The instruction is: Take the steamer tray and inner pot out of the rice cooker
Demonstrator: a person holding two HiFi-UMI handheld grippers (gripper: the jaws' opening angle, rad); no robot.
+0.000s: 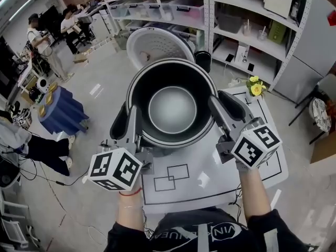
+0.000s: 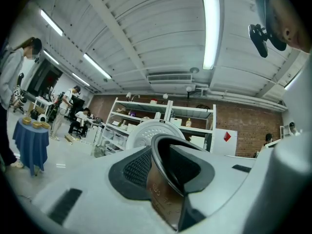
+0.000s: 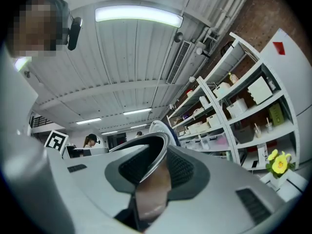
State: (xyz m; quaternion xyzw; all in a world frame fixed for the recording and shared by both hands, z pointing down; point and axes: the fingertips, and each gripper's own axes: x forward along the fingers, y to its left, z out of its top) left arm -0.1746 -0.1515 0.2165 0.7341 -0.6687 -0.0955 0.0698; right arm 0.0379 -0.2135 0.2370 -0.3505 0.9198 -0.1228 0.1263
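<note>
The dark inner pot [image 1: 170, 109] hangs in the air high above the table, its grey bottom showing inside. My left gripper [image 1: 127, 121] is shut on the pot's left rim and my right gripper [image 1: 224, 112] is shut on its right rim. In the left gripper view the pot's rim and wall [image 2: 165, 194] sit clamped between the ribbed pads. The right gripper view shows the rim [image 3: 153, 179] pinched the same way. Behind the pot stands the rice cooker's open white lid [image 1: 157, 43]; the cooker's body is hidden under the pot. No steamer tray is in view.
Below lies a white table [image 1: 210, 177] with black outlines. Yellow flowers [image 1: 255, 86] stand at its far right corner. Shelves [image 1: 252, 25] with boxes run along the back. A blue-draped table [image 1: 60, 112] and people are at the left.
</note>
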